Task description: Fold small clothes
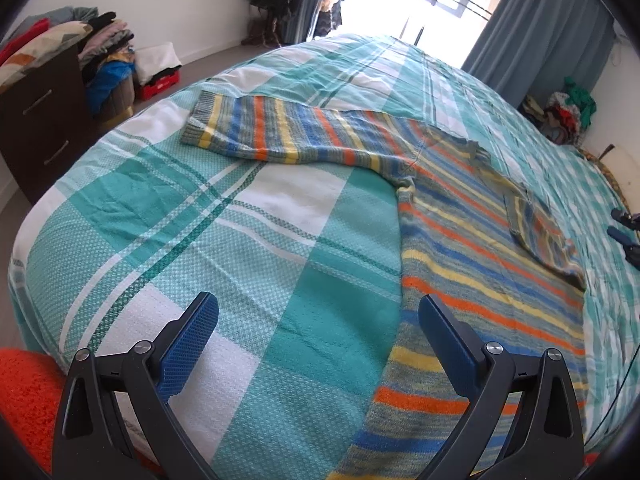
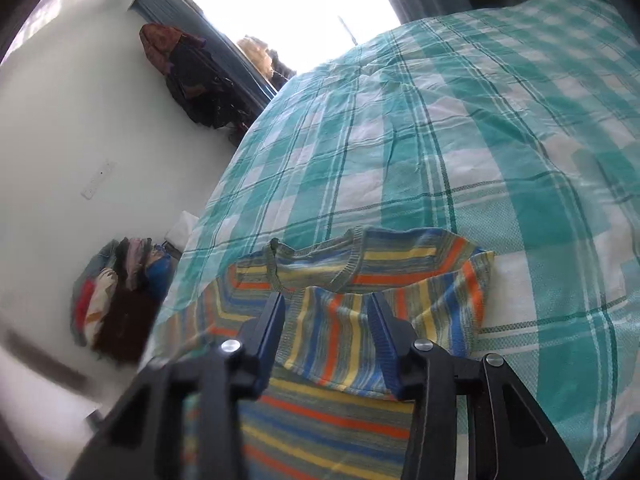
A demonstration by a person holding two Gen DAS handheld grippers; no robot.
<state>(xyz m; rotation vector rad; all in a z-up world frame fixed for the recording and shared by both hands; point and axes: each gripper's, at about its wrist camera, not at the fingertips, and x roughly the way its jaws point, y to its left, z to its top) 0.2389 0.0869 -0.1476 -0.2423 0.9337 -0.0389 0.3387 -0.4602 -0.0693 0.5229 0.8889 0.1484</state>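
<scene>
Over the striped sweater [image 2: 352, 320], the right gripper [image 2: 328, 316] hangs partly open, empty; left gripper [image 1: 318, 312] gapes wide.

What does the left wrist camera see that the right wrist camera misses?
Only the left wrist view shows the sweater's outstretched sleeve, a dark dresser and the other gripper's tips at the right edge. Only the right wrist view shows the neckline with one sleeve folded over the body. Both show the striped sweater on the checked bedspread.
</scene>
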